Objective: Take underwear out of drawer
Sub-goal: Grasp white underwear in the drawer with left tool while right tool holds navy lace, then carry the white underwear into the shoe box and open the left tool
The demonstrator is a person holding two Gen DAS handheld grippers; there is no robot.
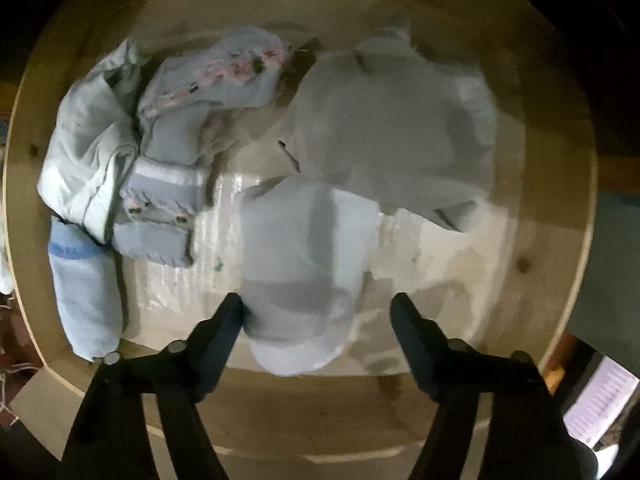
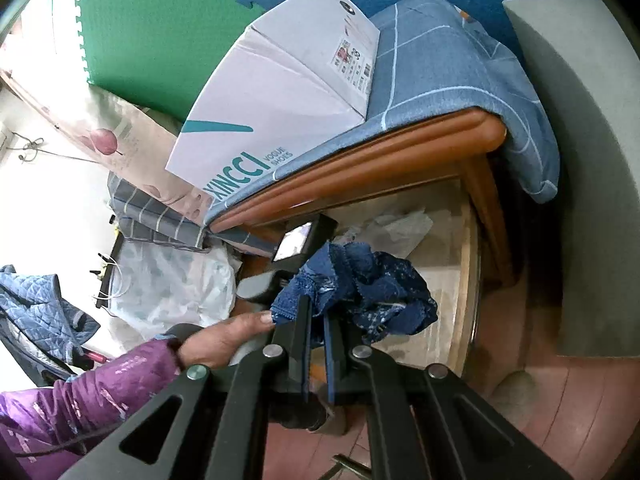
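We saw the left gripper (image 1: 318, 312) pointing steeply down into the pale wooden drawer (image 1: 576, 216), its jaws standing well apart. Between them lay the near edge of a folded white piece of underwear (image 1: 304, 264); the left finger (image 1: 228, 320) sat right against the cloth, while the right one stood clear of it, so nothing was gripped. The picture was blurred, and we could not tell more about the contact.

Beyond that piece a larger pale grey garment (image 1: 384, 132) lay across the drawer's far right. To the left sat a folded light blue pair with pink flowered trim (image 1: 208, 92), a crumpled white garment (image 1: 88, 148) and a rolled pale blue cloth (image 1: 84, 292) by the drawer wall.

The right gripper (image 2: 316, 320) had its jaws closed tight on a dark blue lace piece of underwear (image 2: 360, 284), which hung bunched from the tips, out of the drawer. Just beside it, a hand (image 2: 224, 336) in a purple sleeve (image 2: 80, 396) held the other tool.

Farther back stood an orange-brown wooden bed frame (image 2: 360, 168) under a blue checked sheet (image 2: 440, 72), with a white shoe box (image 2: 280, 92) on top. Green and blue foam mats (image 2: 160, 28) covered the wall behind.
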